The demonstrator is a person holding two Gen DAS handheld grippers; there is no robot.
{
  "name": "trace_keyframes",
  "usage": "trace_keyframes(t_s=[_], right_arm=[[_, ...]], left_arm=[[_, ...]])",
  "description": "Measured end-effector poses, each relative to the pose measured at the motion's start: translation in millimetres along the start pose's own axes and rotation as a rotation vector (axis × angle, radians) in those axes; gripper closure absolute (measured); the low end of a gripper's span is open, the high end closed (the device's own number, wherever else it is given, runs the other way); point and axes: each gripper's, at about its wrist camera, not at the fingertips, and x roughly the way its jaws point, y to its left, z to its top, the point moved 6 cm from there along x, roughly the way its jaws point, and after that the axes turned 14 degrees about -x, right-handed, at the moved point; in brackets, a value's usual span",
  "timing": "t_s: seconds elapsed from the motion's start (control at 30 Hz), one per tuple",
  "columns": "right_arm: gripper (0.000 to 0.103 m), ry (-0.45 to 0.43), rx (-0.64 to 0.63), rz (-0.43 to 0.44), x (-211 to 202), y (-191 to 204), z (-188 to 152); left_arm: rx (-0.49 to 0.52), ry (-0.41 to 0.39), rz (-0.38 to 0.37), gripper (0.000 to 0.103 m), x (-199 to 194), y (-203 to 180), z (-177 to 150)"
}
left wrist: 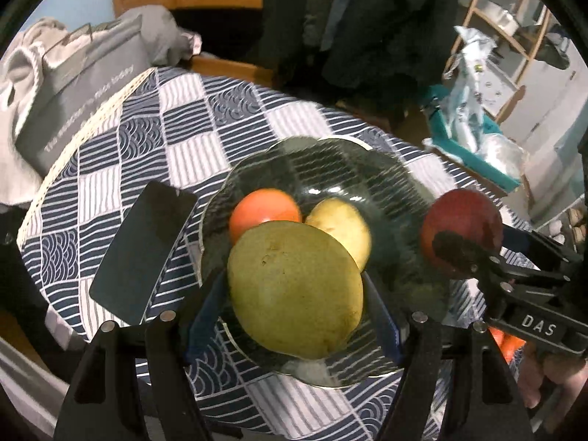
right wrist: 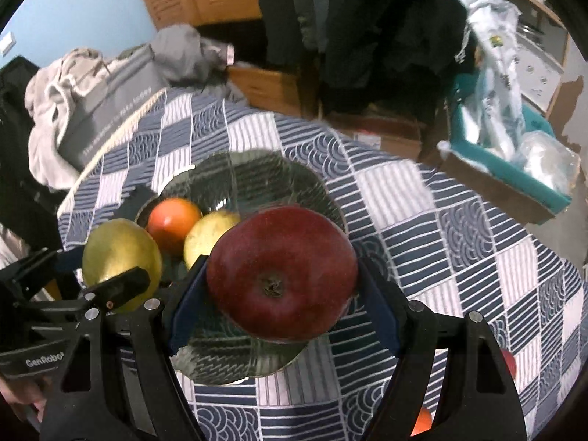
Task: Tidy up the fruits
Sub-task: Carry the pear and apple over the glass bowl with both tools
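So the biggest thing is the counter (left wrist: pixel 205 117), covered in a blue-and-white checked cloth with wave and stripe squares. Sitting on it is a dark glass bowl (left wrist: pixel 330 169) with a scalloped rim, roughly mid-counter. Off the counter's far left edge there's a grey bag (left wrist: pixel 84 84) with pale clothes heaped around it, and to the far right, past the counter, a teal box (right wrist: pixel 514 180) stuffed with plastic packaging.

Next down in size: the left gripper (left wrist: pixel 294 294) has its blue fingers (left wrist: pixel 205 312) clamped on a big green-yellow pear (left wrist: pixel 296 290), one on each side, held over the near part of the bowl. The right gripper (right wrist: pixel 283 290) is squeezing a dark red apple (right wrist: pixel 281 272) the same way, stem end facing the camera, over the bowl's right side.

A flat black card-like thing (left wrist: pixel 141 250) lies on the cloth just left of the bowl; too blurry to say what it is.

Inside the bowl, an orange fruit (left wrist: pixel 264 211) and a smaller yellow fruit (left wrist: pixel 341 226) sit touching each other, orange one to the left. Bits of more orange and red fruit (right wrist: pixel 422 420) peek out at the near right edge of the counter.
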Motion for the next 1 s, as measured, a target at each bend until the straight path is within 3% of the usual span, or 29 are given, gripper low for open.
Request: trace_keyframes(t_s=[0.2, 0.77, 0.8, 0.87, 1.0], right_arm=[[0.025, 0.047, 0.004, 0.034, 18.6, 1.5, -8.8], [0.023, 0.088, -0.027, 0.027, 30.9, 2.7, -13.7], [0.023, 0.088, -0.027, 0.028, 30.9, 2.8, -13.5], [0.024, 0.078, -0.02, 0.041, 29.5, 3.0, -12.5], [0.024, 0.067, 0.01, 0.058, 26.1, -1.3, -11.7]], left_arm=[[-0.039, 0.039, 0.008, 0.028, 11.4, 10.0, -2.0], [-0.002, 0.129, 0.059, 0.03, 36.6, 10.8, -17.5], [0.004, 0.114, 0.055, 0.029, 34.6, 8.8, -17.2], [0.016, 0.106, 0.061, 0.014, 33.0, 7.0, -16.8], [0.026, 0.107, 0.066, 0.013, 33.1, 5.9, -18.0]])
